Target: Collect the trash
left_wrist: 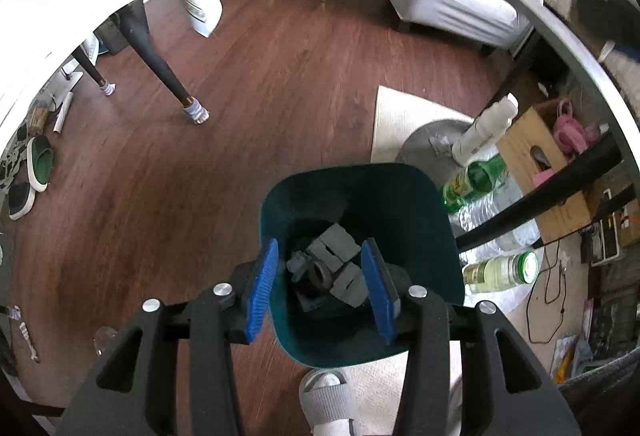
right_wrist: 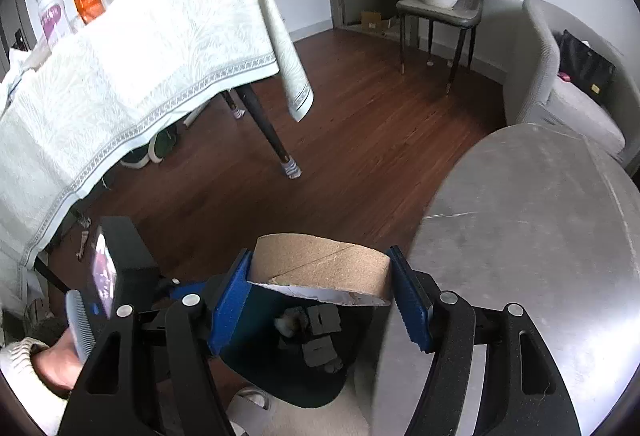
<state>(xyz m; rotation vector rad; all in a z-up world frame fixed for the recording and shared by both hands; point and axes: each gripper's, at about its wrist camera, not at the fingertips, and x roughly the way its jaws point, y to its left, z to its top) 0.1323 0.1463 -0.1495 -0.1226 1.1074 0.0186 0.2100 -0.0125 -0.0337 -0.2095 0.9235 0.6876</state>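
The cardboard roll (right_wrist: 320, 268) sits pinched in the right tool (right_wrist: 320, 296), right over the green bin (left_wrist: 420, 220) on the floor. Grey scraps (left_wrist: 332, 264) lie inside, perhaps foam; it's dim down there. The left tool (left_wrist: 322, 292) hangs above the bin, spread, nothing between its pads. Bottles (left_wrist: 480, 180) lie just beside, under the round table (right_wrist: 540, 216).

Black gripper frames (left_wrist: 324, 296), silver round screws, ribbed blue fingers (left_wrist: 262, 290), cream knitted sleeve cuff (right_wrist: 18, 354)
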